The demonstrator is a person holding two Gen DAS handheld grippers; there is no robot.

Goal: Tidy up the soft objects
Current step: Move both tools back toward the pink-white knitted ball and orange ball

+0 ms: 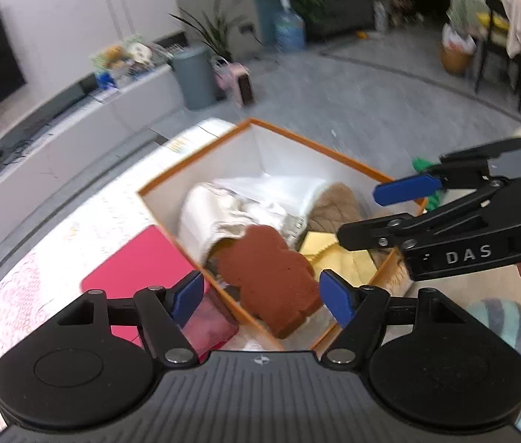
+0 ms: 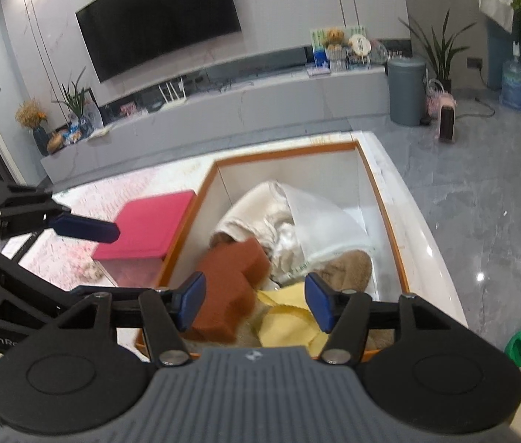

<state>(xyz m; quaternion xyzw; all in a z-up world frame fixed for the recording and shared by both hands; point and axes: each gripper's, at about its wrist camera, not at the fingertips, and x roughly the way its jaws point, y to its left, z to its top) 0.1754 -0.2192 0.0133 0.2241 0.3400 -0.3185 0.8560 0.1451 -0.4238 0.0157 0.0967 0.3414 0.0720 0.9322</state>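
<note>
White table [image 2: 419, 221] carries my orange-rimmed box [image 1: 194, 170], already full of cloths. Both my left tongs [image 1: 260, 295] and right tongs [image 2: 255, 304] stand apart, empty. I think the brown sponge [image 1: 271, 277], leaning near the rim, may tip out if I knock it.

The black body of the right tongs [image 1: 378, 217], seen from the left wrist camera, carries the white capitals "DAS". In the right wrist view, the black arm of the left tongs [image 2: 87, 258] shows pale lettering "GenRo" at the picture's left edge, cut off there. A small round emblem sits on the ribbed grey housing in each view, without legible letters. Nothing else can be read.
</note>
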